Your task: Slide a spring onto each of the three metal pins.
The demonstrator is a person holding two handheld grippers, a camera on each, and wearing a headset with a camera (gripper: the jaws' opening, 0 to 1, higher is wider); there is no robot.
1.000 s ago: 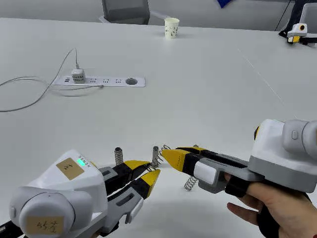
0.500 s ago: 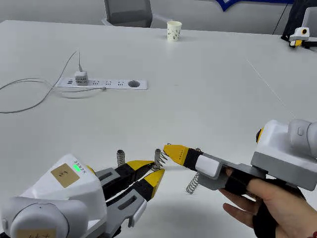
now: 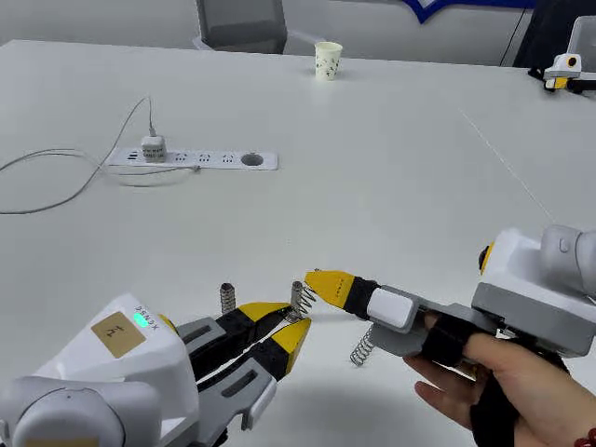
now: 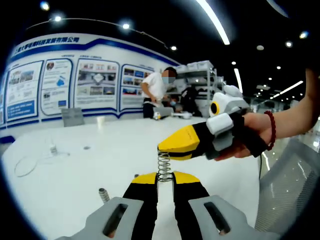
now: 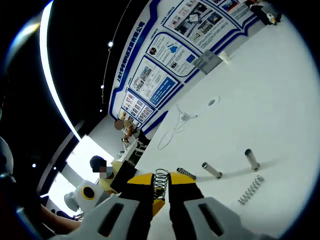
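Broadly, a white table spreads under both your grippers; a grey chair sits at its far edge. Your L gripper comes in from bottom left of the head view, white body, black-and-yellow jaws; the jaws are drawn narrow, pinching the base of an upright pin near the table's front edge. Your R gripper reaches in from the right, held in your hand; its jaws are closed on the top of a spring that stands on that pin; in the R gripper view the coil sits squeezed between the two yellow tips. Both grippers meet at one spot, R above L, tips nearly touching. Farther back, left of centre, a white power strip lies flat w/ a plug in it; its cable loops off toward the left side. A paper cup stands near the far edge, well apart from the work. Just left of the held pin stands a second pin, apart from both grippers; it looks coil-wrapped, but is too small to be sure. A loose spring lies on the table just beside the R gripper's jaws, nearer to you, touching neither pin.
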